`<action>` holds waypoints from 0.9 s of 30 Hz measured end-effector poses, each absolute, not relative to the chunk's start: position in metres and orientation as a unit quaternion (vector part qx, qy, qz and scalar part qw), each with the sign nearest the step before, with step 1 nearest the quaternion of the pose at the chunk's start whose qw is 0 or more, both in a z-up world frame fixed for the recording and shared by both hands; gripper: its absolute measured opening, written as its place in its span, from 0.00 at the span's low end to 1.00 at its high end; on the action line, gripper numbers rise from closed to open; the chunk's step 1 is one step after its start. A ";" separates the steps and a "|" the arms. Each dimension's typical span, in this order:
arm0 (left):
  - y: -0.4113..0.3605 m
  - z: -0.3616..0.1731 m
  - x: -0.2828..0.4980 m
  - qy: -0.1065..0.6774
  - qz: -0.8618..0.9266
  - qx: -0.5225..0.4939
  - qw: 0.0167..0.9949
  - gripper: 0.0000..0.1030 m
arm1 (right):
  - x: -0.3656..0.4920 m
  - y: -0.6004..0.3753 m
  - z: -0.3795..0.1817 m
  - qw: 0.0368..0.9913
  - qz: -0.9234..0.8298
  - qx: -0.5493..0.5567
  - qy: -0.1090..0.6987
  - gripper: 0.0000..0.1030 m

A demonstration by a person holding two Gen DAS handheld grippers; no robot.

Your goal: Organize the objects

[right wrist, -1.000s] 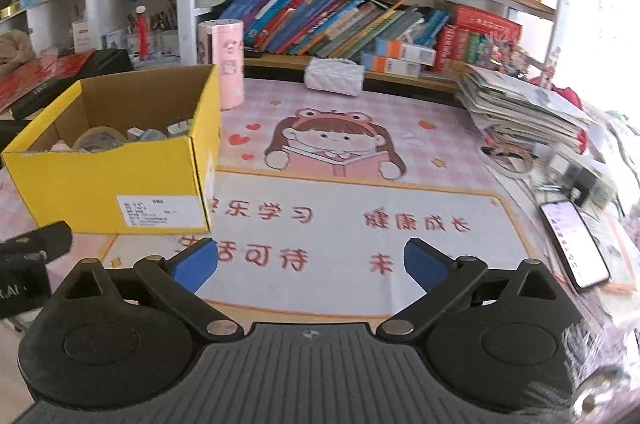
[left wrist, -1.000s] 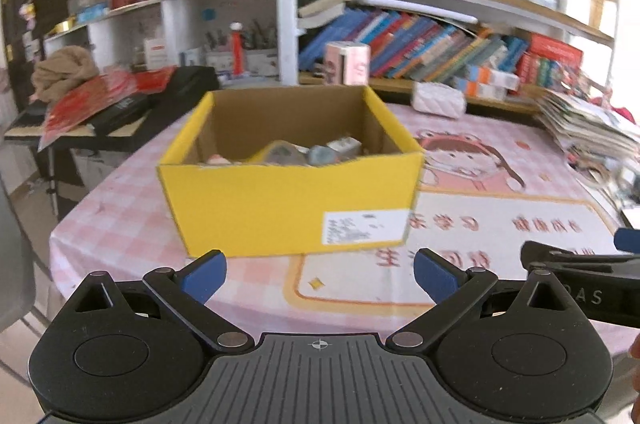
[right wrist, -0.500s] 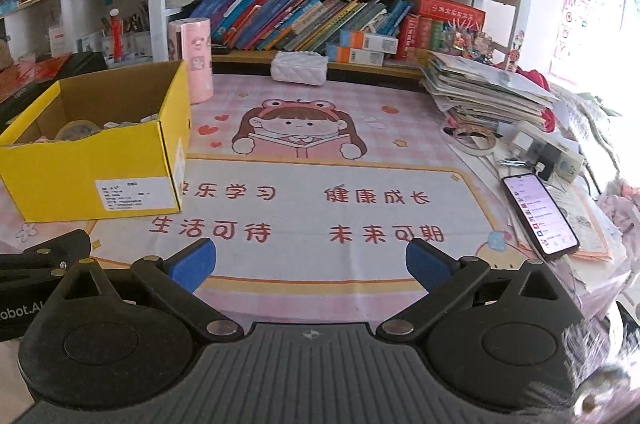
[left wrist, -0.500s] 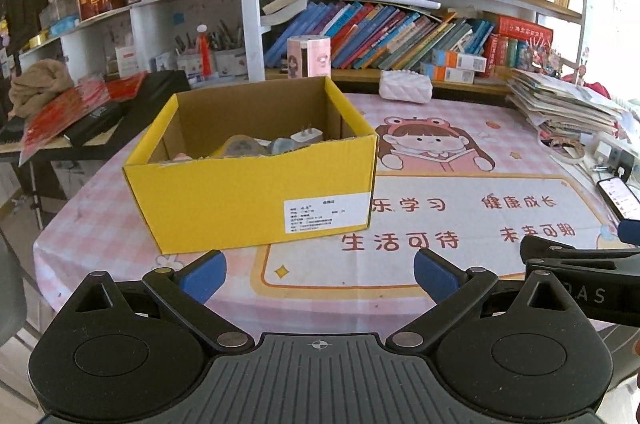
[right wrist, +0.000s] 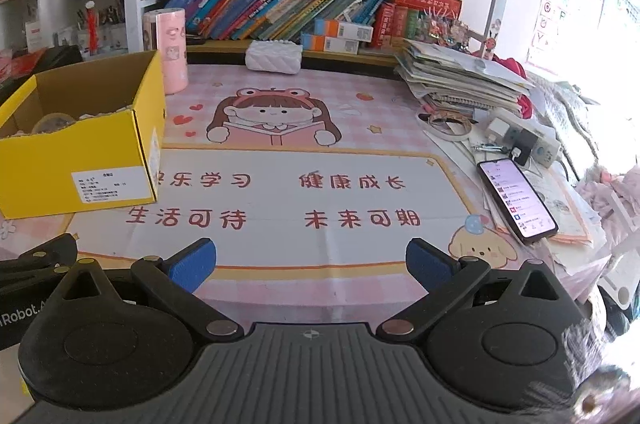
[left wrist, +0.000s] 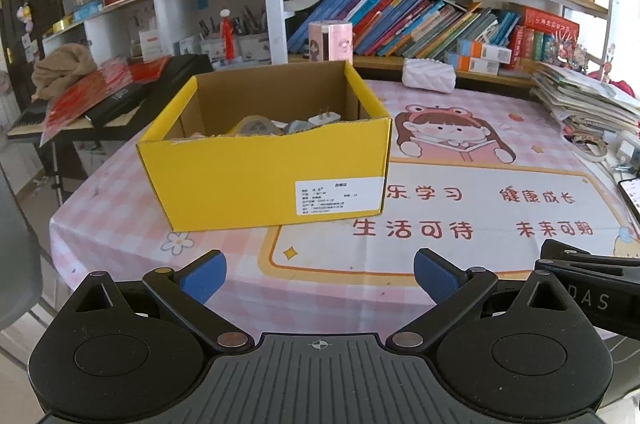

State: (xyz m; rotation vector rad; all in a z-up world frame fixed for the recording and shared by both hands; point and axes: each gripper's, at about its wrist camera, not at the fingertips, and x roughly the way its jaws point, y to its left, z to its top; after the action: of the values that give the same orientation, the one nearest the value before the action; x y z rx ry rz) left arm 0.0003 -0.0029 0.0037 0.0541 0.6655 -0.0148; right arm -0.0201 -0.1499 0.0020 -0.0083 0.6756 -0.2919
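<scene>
1. Two grippers hung at the near edge of the table, both with jaws spread wide and nothing between them.
2. Farthest left, the left gripper faced the yellow cardboard box, which stood ahead of its fingertips and well apart from them. Inside lay a roll of tape, a white plug adapter and other small items too hidden to name.
3. Moving right, the right gripper looked over the bare printed mat, the box off to its left, beyond its left finger.
4. Further right, a smartphone with a lit screen lay on loose papers, ahead and to the right of the right gripper's fingers, near but untouched. Beyond it sat a tape ring, a power strip and a stack of books.
5. Risks, as a judgement: the phone lay flat and thin, so pads might skid off its edges or drag the papers beneath; a careless reach could topple the stack or snag the strip's cable. Dropping anything hard into the box might strike the adapter's prongs.
</scene>
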 end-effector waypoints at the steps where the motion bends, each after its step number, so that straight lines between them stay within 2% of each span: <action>1: -0.004 0.004 0.000 0.327 -0.006 0.028 0.945 0.98 | -0.020 -0.149 0.002 0.933 -0.145 -0.006 0.331 0.99; 27: -0.013 0.000 0.005 0.345 -0.011 0.039 0.938 0.98 | -0.020 -0.156 -0.003 0.928 -0.153 -0.007 0.340 0.99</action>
State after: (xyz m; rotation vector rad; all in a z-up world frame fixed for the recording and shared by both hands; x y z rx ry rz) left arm 0.0051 -0.0133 -0.0005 0.0805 0.7044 -0.0227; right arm -0.0205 -0.1561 -0.0028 -0.0148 0.6960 -0.3134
